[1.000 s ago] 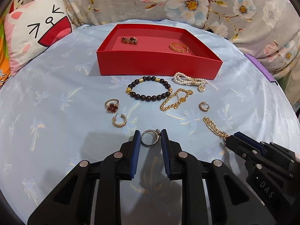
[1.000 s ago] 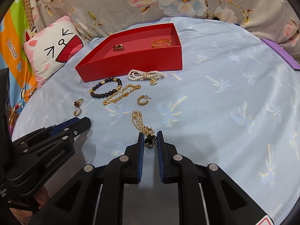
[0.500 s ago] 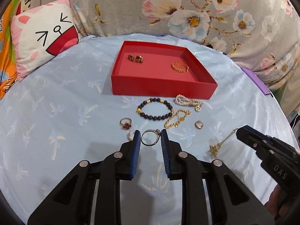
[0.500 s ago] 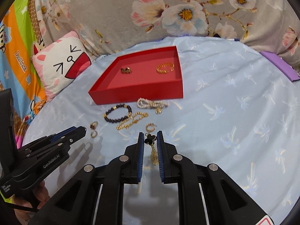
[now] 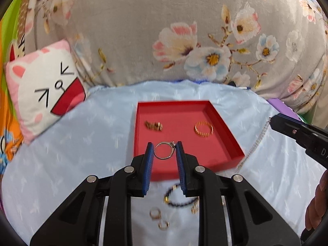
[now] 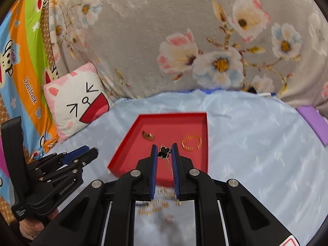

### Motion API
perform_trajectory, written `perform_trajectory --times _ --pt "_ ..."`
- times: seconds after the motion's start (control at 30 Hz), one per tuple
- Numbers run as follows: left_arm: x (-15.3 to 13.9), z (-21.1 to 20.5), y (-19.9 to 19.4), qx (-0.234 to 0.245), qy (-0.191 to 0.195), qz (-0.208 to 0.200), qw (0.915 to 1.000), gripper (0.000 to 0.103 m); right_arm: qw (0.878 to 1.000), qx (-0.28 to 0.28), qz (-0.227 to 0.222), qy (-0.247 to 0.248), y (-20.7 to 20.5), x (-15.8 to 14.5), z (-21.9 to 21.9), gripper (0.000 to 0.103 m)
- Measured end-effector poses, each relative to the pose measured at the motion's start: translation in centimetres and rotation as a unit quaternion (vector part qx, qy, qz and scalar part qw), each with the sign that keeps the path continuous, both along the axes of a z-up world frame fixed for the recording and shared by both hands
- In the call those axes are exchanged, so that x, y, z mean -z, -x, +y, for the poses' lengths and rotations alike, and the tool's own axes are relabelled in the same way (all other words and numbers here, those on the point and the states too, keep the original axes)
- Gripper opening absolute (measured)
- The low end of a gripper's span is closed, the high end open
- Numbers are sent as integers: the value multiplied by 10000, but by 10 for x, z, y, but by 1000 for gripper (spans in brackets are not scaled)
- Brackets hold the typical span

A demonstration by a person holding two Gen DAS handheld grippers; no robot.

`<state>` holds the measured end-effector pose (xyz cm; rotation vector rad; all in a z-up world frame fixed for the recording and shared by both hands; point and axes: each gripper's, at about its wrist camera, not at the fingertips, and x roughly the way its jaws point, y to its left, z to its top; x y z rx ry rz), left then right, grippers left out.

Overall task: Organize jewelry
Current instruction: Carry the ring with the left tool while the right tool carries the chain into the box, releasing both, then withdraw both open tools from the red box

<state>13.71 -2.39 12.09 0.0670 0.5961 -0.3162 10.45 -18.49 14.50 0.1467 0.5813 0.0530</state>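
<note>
My left gripper (image 5: 164, 150) is shut on a silver ring (image 5: 164, 150) and holds it above the near part of the red tray (image 5: 225, 127). My right gripper (image 6: 164, 151) is shut on a black clover pendant (image 6: 164, 151) whose gold chain (image 6: 169, 165) hangs below, over the red tray (image 6: 127, 141). In the tray lie a gold bracelet (image 5: 203, 129) and a small gold piece (image 5: 153, 125). The right gripper shows at the right edge of the left wrist view (image 5: 291, 131), with the chain (image 5: 257, 141) dangling from it.
A black bead bracelet (image 5: 180, 199), a gold ring (image 5: 154, 213) and a gold hoop (image 5: 163, 224) lie on the light blue cloth (image 5: 82, 143) in front of the tray. A cat pillow (image 5: 43, 94) lies at the back left. A purple object (image 6: 313, 121) lies at the right.
Both grippers have risen and moved forward with their pieces, from above the loose jewelry to over the red tray. The chain now hangs free off the cloth.
</note>
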Motion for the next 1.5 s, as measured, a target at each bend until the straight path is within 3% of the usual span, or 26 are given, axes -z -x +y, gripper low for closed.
perform_trajectory --times 0.23,0.5,0.77,0.83,0.9,1.2,1.5 --pt "-7 -17 -62 53 88 24 9999 21 9999 7 63 -111 -72 -3 -5 13" --pt "43 -31 -121 41 98 634 9979 21 9969 114 774 6 -122 66 -16 13" --pt "85 -32 -144 -52 16 1049 9945 23 9917 202 1265 -45 -140 114 -27 14" --pt "90 -31 -145 -84 27 1103 9939 26 9914 226 1290 -49 -141 120 -28 16" --pt "92 -31 -145 -148 7 1080 9940 40 9911 247 1306 -30 -141 121 -28 18" --pt "78 -18 -132 -283 79 862 9958 46 9943 388 993 -38 -116 104 -34 27" --pt "65 8 -65 -350 71 622 9974 50 9960 361 794 -214 -38 94 -29 33"
